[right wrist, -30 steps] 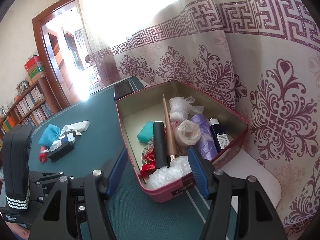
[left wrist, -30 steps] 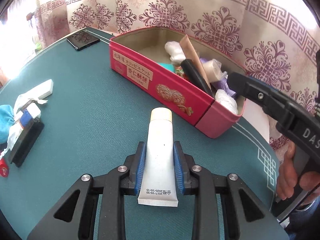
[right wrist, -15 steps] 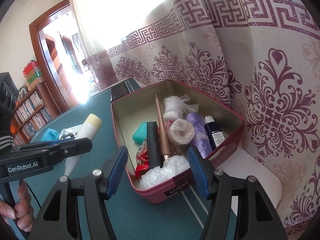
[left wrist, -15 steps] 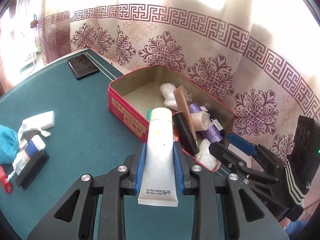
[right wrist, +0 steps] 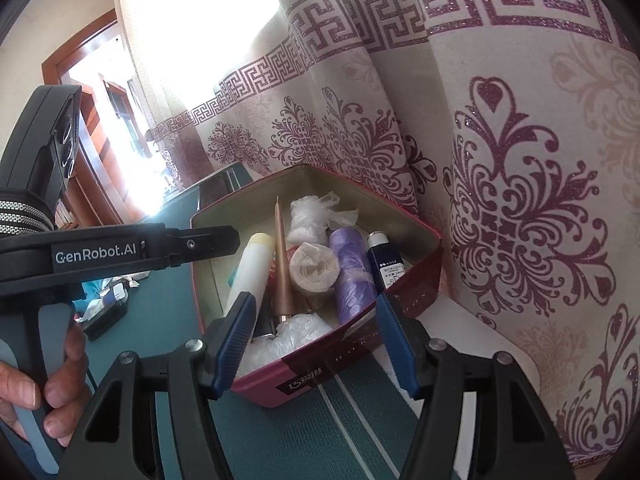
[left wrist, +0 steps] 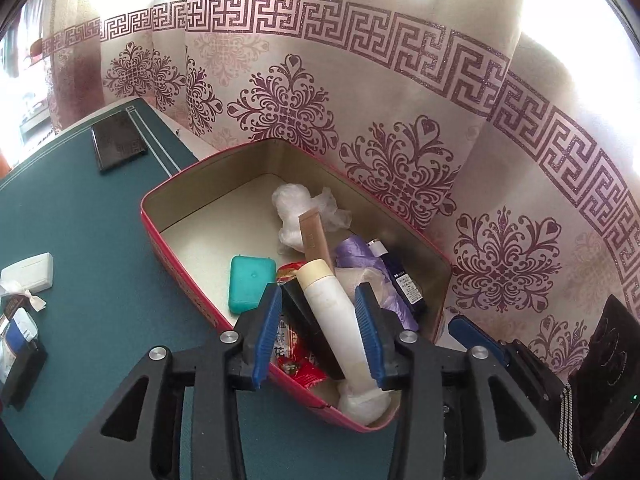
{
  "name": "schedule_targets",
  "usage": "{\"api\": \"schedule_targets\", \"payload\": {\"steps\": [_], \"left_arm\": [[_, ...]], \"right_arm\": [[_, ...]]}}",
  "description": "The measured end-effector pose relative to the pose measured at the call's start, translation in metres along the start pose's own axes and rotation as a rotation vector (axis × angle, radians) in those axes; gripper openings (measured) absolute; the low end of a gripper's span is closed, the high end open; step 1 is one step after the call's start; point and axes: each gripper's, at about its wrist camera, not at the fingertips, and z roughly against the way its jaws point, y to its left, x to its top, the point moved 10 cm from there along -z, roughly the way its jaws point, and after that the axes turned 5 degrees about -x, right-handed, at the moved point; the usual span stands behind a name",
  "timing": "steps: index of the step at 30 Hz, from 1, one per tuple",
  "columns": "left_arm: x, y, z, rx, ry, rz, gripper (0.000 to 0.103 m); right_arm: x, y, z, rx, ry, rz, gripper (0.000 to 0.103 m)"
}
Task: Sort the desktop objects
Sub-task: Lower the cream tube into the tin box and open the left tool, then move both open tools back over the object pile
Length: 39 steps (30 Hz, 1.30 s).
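Left hand-held gripper (left wrist: 318,336) jaws just opening, white tube (left wrist: 336,324) loose between them, lying tilted inside red tin (left wrist: 168,248) on worktop (left wrist: 100,280). Right hand-held gripper (right wrist: 316,344) wide, empty, over tin's near corner.

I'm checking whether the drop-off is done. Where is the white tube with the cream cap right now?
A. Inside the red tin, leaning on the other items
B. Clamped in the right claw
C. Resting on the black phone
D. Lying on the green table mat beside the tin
A: the white tube lies in the red tin across other items, with the left claw standing open around it, its pads just opened off the tube.
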Motion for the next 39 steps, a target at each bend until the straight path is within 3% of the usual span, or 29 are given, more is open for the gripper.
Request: {"api": "schedule_targets", "payload": {"steps": [6,9,14,24,27,33,39], "left_arm": [[-0.011,0.018,0.011,0.054,0.008,0.009,0.047],[-0.017,0.034,0.021,0.087,0.0,0.028,0.06],[-0.025,0.071,0.046,0.147,-0.033,0.093,0.061],[-0.063,0.185,0.111,0.296,-0.102,0.366,0.061],[-0.077,0.215,0.133,0.387,-0.124,0.407,0.061],[-0.114,0.277,0.167,0.539,-0.113,0.508,0.061],[-0.139,0.323,0.18,0.614,-0.107,0.617,0.061]], "right_arm": [[-0.004,0.009,-0.003,0.019,0.016,0.01,0.067],[-0.005,0.021,0.0,0.037,0.012,0.034,0.067],[-0.008,0.037,0.004,0.051,0.013,0.063,0.068],[-0.022,0.081,0.007,0.092,0.037,0.146,0.073],[-0.028,0.096,0.007,0.111,0.05,0.175,0.075],[-0.041,0.12,0.004,0.138,0.081,0.218,0.077],[-0.05,0.138,0.0,0.162,0.103,0.253,0.077]]}}
